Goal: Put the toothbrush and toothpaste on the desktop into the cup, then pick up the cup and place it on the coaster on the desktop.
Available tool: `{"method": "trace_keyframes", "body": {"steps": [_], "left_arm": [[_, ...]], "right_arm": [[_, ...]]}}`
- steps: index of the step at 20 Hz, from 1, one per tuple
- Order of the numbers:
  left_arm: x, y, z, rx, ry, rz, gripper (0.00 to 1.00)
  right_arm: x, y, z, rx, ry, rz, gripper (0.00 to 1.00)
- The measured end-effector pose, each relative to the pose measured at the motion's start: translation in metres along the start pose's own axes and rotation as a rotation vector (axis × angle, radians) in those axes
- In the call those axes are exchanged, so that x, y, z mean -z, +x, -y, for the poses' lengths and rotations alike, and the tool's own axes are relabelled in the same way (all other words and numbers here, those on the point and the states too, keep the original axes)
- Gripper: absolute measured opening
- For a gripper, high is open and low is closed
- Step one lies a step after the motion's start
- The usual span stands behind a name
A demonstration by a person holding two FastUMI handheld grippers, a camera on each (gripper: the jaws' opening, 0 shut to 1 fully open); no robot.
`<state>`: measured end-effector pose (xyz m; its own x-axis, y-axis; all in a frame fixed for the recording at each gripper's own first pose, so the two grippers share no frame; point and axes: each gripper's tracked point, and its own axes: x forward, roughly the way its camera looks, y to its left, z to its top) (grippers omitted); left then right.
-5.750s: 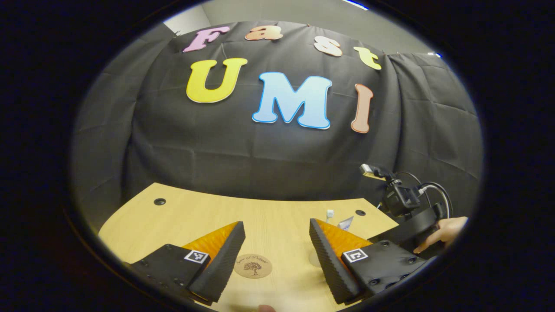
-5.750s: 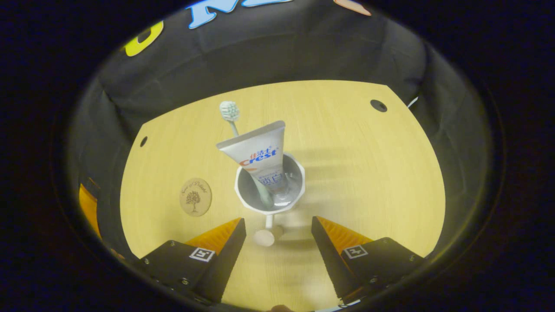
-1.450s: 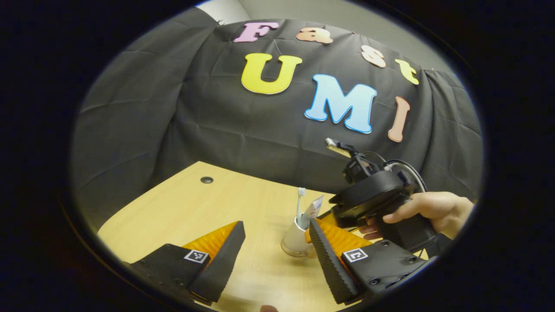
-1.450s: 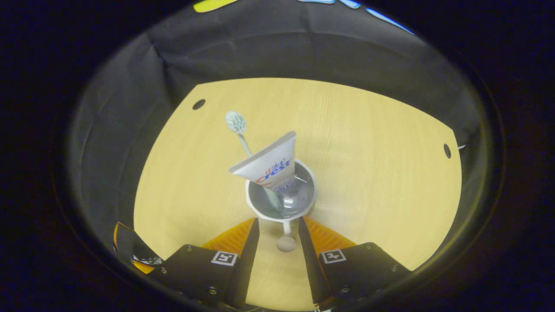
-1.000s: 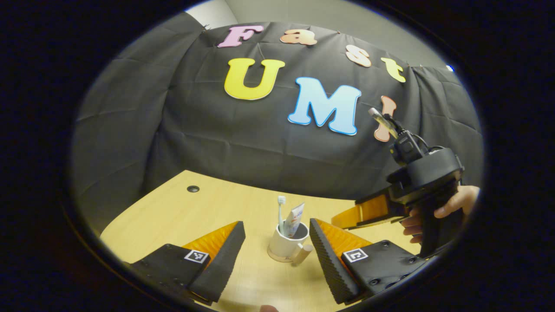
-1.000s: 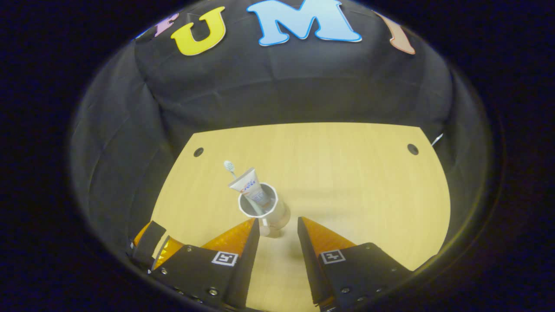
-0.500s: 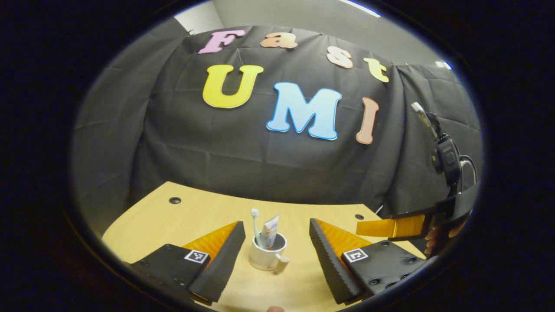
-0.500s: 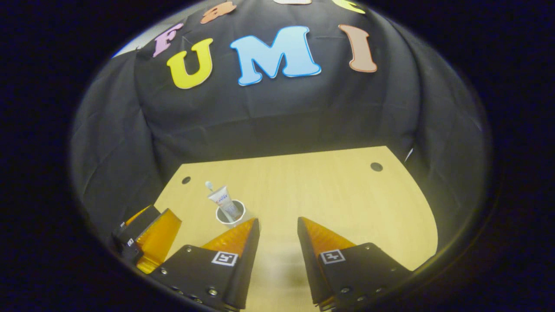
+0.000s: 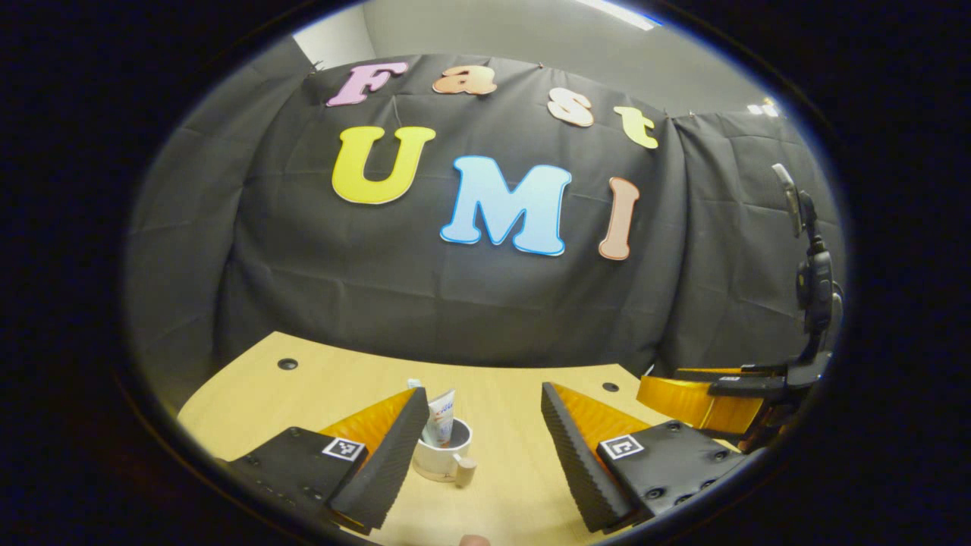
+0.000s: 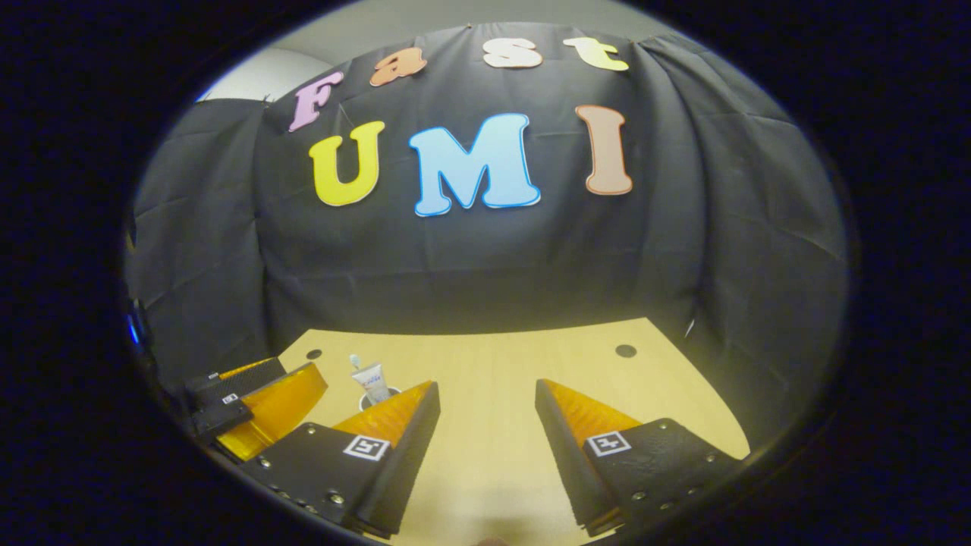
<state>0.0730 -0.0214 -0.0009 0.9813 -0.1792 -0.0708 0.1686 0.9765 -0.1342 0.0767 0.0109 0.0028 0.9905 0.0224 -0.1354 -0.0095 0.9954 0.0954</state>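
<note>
The cup (image 9: 441, 458) stands upright on the table (image 9: 318, 379), with the toothpaste (image 9: 440, 415) and what looks like the toothbrush head (image 10: 354, 361) poking out of it, just beside the left tool (image 9: 478, 447)'s near finger; I cannot tell whether the coaster lies under it. Both tools are spread apart and empty, the right tool (image 10: 485, 425) well off to the side. The cup looks like hard ceramic (smooth, breakable, top-heavy with its leaning load), so its side handle (image 9: 464, 470) seems the surest place to grip.
</note>
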Motion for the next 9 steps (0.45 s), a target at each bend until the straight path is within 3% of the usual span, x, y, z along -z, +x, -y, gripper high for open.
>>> {"method": "trace_keyframes", "body": {"steps": [1,3,5,7,9], "left_arm": [[-0.001,-0.002,0.001,-0.001,0.001,0.005,0.94],[-0.003,-0.005,0.003,-0.003,0.003,0.015,0.99],[-0.006,-0.009,0.007,-0.008,0.006,0.024,0.94],[-0.007,-0.009,0.009,-0.016,0.006,0.032,0.99],[-0.012,-0.011,0.012,-0.022,0.005,0.051,0.96]], "right_arm": [[-0.002,-0.002,0.001,0.004,-0.019,0.019,0.81],[-0.007,-0.01,0.001,0.01,-0.05,0.065,0.81],[-0.01,-0.014,0.002,0.018,-0.08,0.1,0.94],[-0.015,-0.018,0.003,0.02,-0.099,0.126,0.92],[-0.022,-0.02,0.003,0.015,-0.105,0.152,0.95]]}}
